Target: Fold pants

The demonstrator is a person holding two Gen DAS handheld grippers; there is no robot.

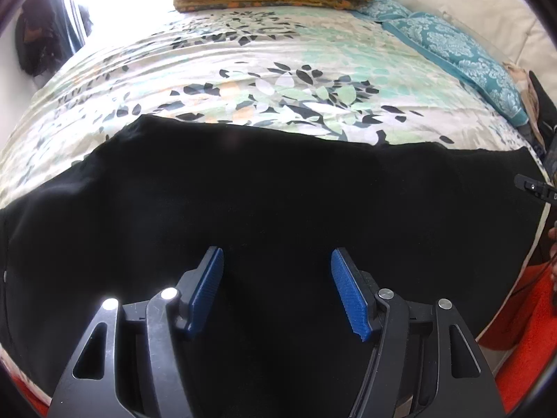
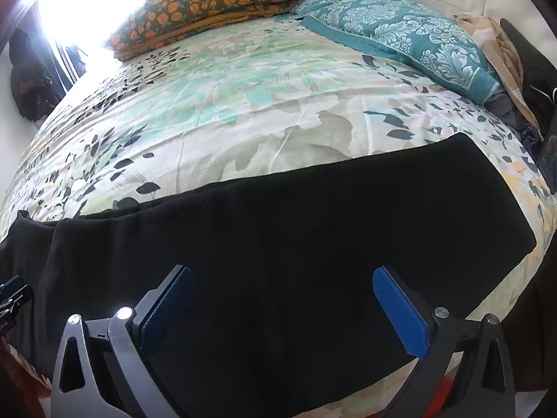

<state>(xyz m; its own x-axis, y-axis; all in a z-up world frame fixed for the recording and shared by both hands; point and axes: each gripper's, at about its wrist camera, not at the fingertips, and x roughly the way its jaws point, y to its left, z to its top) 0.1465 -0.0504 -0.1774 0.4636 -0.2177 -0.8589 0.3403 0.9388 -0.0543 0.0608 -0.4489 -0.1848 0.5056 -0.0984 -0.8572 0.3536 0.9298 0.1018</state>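
Observation:
Black pants point(image 1: 264, 188) lie flat across the near edge of the bed, running left to right; they also show in the right wrist view point(image 2: 278, 230), where one end lies at the right. My left gripper point(image 1: 276, 256) is open and empty, hovering over the pants. My right gripper point(image 2: 282, 275) is open wide and empty, above the pants toward their right end. Its dark body shows at the right edge of the left wrist view.
The bed has a floral sheet point(image 2: 226, 104). An orange-flowered pillow point(image 2: 209, 3) lies at the back, a teal patterned pillow point(image 2: 410, 38) at the back right with beige cloth point(image 2: 501, 45) beside it. A red surface point(image 1: 522, 331) lies below the bed edge.

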